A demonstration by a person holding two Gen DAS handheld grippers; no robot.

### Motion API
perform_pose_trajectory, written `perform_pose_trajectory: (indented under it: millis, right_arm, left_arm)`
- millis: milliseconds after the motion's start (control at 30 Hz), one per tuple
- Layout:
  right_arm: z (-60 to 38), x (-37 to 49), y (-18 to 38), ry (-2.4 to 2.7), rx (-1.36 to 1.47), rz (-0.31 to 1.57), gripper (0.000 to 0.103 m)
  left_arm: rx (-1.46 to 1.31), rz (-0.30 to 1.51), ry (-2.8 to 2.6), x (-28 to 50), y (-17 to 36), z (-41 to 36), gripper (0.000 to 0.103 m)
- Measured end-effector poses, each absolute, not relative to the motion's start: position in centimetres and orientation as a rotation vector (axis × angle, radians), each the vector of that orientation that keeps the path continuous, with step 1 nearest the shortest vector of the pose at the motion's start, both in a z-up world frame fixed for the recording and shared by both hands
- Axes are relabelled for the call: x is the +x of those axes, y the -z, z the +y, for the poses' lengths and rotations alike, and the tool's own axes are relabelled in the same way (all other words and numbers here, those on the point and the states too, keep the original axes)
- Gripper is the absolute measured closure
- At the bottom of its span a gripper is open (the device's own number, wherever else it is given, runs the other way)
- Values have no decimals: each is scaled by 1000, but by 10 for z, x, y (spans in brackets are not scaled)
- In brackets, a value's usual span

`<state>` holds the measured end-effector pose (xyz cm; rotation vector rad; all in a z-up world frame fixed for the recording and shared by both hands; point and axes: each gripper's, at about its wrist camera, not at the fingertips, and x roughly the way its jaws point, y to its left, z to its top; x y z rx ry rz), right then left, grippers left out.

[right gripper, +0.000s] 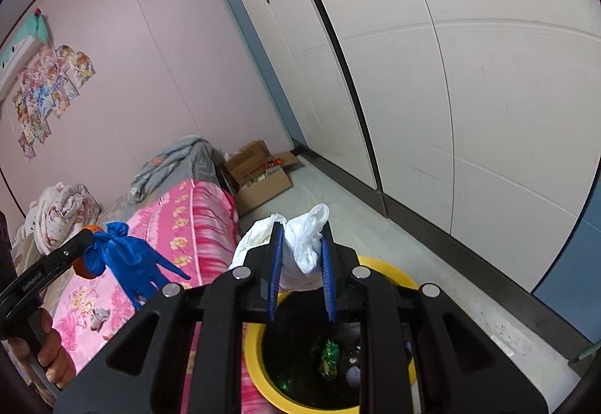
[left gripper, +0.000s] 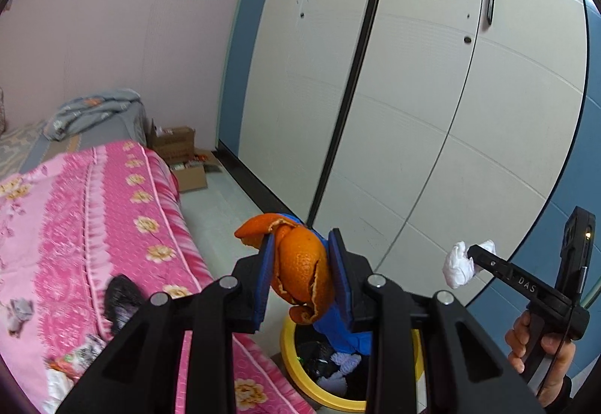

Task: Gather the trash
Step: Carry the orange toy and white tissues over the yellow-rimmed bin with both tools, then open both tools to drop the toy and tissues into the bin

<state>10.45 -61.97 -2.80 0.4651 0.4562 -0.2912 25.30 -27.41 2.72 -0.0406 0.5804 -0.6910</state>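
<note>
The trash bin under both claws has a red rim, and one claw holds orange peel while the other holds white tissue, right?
Nearly. The trash bin has a yellow rim, not red; the right wrist view shows it plainly. The rest holds: the left claw grips the orange peel, and the right claw grips the white tissue.

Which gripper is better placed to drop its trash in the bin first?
Right, probably. The right gripper holds its tissue directly over the bin; the left gripper, holding peel and glove, looks nearer the rim.
</note>
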Motion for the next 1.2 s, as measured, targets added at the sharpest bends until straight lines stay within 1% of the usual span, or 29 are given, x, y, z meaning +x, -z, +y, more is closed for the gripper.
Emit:
perform_pose_trajectory:
  millis: [267, 700, 900, 1000, 1200]
  right_arm:
    - [-633, 117, 71, 309, 485, 542, 85]
    - [-645, 126, 117, 341, 479, 644, 85]
    - [-646, 126, 122, 342, 487, 655, 84]
    - [-648, 126, 121, 342, 490, 650, 82]
    - [-647, 124, 116, 345, 495, 641, 80]
  left_arm:
    - [0, 654, 718, 259, 13, -310, 75]
    - [63, 742, 741, 264, 63, -354, 75]
    - [58, 770, 762, 265, 71, -363, 75]
    - [61, 764, 776, 263, 69, -365, 75]
    - [46, 773, 777, 264, 68, -361, 73]
